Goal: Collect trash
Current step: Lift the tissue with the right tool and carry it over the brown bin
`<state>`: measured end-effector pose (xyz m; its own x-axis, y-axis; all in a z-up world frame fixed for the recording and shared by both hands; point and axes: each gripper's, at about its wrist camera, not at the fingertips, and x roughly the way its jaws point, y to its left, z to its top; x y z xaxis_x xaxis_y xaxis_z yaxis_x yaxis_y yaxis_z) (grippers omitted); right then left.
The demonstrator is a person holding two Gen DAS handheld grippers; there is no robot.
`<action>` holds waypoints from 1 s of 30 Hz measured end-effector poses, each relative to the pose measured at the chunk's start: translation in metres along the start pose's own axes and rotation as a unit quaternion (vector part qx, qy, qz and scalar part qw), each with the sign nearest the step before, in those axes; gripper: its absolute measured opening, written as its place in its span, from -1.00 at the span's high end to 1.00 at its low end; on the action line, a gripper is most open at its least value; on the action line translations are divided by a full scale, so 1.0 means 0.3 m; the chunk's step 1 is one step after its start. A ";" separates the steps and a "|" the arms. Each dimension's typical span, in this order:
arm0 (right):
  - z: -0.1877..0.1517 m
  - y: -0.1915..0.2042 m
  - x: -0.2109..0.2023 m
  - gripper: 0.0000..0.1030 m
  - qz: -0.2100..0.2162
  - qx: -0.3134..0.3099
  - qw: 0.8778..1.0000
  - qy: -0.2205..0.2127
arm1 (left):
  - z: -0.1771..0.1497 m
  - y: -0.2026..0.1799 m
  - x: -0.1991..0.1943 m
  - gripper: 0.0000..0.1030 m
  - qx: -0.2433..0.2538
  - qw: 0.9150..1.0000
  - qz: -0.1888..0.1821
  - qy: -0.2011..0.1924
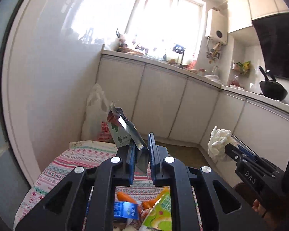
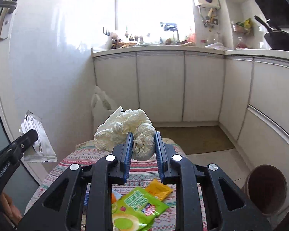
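My left gripper (image 1: 141,147) is shut on a torn silver foil wrapper (image 1: 123,128) and holds it up above the patterned table (image 1: 67,163). The wrapper also shows at the left of the right wrist view (image 2: 38,138). My right gripper (image 2: 143,145) is shut on a crumpled white tissue wad (image 2: 123,131), also held above the table; the wad shows at the right of the left wrist view (image 1: 219,142). On the table below lie a green snack bag (image 2: 138,207), a yellow wrapper (image 2: 158,189), a blue packet (image 1: 125,210) and orange pieces (image 1: 125,196).
A brown round bin (image 2: 265,188) stands on the floor at the right of the table. A white plastic bag (image 1: 95,113) leans at the wall behind the table. White kitchen cabinets (image 2: 160,84) with a cluttered counter run along the back and right; a brown mat (image 2: 194,139) lies on the floor.
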<state>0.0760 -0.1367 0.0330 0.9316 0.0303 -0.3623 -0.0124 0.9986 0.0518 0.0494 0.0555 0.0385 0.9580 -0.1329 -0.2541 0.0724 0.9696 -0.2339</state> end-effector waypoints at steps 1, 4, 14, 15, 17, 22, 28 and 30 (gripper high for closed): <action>0.001 -0.033 -0.003 0.59 -0.011 0.004 1.000 -0.003 | 0.007 -0.033 0.010 0.75 0.003 1.000 -0.012 -0.002; 0.002 -0.132 -0.022 0.59 -0.039 0.013 0.999 -0.020 | 0.014 -0.132 0.037 0.75 0.006 0.999 -0.048 -0.001; 0.009 -0.425 -0.096 0.58 -0.102 0.075 0.991 -0.037 | -0.058 -0.349 0.110 0.74 0.028 0.993 -0.113 0.034; 0.004 -0.448 -0.105 0.58 -0.107 0.077 0.991 -0.037 | -0.063 -0.374 0.114 0.74 0.032 0.992 -0.118 0.036; -0.009 -0.486 -0.118 0.58 -0.120 0.079 0.989 -0.036 | -0.074 -0.423 0.116 0.73 0.040 0.990 -0.128 0.039; -0.047 -0.605 -0.165 0.58 -0.151 0.094 0.984 -0.031 | -0.105 -0.566 0.126 0.73 0.050 0.985 -0.160 0.051; -0.076 -0.798 -0.201 0.57 -0.185 0.144 0.972 -0.021 | -0.156 -0.769 0.150 0.72 0.074 0.975 -0.199 0.070; -0.093 -0.869 -0.213 0.57 -0.203 0.156 0.966 -0.020 | -0.176 -0.841 0.167 0.72 0.077 0.970 -0.214 0.081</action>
<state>0.0097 -0.3977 0.0168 0.8502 -0.3694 -0.3751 0.4613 0.8660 0.1929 0.0643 -0.2066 0.0352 0.7757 -0.5489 -0.3114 0.5070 0.8359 -0.2104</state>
